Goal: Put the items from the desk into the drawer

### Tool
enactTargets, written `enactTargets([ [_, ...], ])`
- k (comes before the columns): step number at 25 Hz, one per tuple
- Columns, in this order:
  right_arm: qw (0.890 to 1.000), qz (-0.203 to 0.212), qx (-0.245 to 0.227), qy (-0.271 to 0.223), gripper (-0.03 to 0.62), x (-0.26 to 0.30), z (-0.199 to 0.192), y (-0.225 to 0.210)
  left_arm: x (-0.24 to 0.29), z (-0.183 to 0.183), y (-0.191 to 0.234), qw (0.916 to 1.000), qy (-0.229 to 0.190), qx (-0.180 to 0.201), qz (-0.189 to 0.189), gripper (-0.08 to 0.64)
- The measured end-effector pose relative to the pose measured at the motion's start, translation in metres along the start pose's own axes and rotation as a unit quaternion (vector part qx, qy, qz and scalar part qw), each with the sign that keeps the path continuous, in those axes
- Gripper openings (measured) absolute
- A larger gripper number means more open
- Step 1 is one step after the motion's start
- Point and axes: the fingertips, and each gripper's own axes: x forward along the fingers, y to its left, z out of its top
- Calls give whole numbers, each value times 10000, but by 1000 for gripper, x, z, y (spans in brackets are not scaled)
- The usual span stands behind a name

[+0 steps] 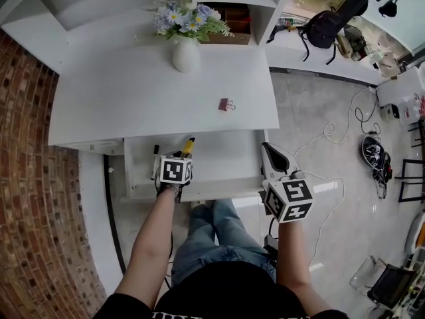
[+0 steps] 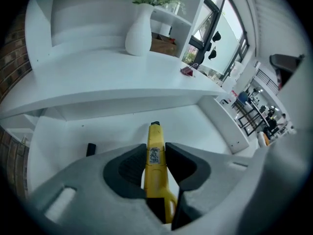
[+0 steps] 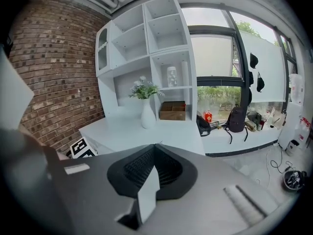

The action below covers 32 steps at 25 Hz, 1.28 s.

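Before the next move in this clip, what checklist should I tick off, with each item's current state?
1. Left claw shut on the yellow tool: ok.
2. Drawer open below the tool: ok.
3. Bare drawer floor ahead of the tool; black pen lies off at the drawer's left: ok.
4. Right claw shut with nothing in it: ok.
5. Desk emptied of small items: not ok, binder clip lies on it.
6. Tool's tip safe to drop: cannot tell.
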Motion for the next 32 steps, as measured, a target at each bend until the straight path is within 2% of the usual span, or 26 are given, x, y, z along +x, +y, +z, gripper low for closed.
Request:
enactTargets([
  [7,9999,-8,-56,118,9,-4,-10,-6,28,-16,1,9982,543,184,155,121],
  [11,9997,-5,-98,220,9,-7,-17,-8,35,-30,18,9939,909,364,517,123],
  [14,9996,-26,-109,272,9,-8,-21,-11,45,-40,12,9945,994,174,277,124],
  [21,9995,-14,-128,284,9,-9,-22,-8,48,-46,9,9942,1059,70,181,141],
  [23,9996,2,-139,231,9,-9,-19,-5,46,-44,6,9948,1017,-21,75,287],
  [26,9998,2,-139,144,9,-12,-12,-2,37,-38,-1,9964,823,-196,-94,387],
  [28,9999,5,-140,78,9,-14,-6,0,29,-29,-3,9976,623,-271,-152,484],
  [32,9998,7,-162,-83,9,-18,6,2,9,-7,-7,9984,242,-420,-302,545],
])
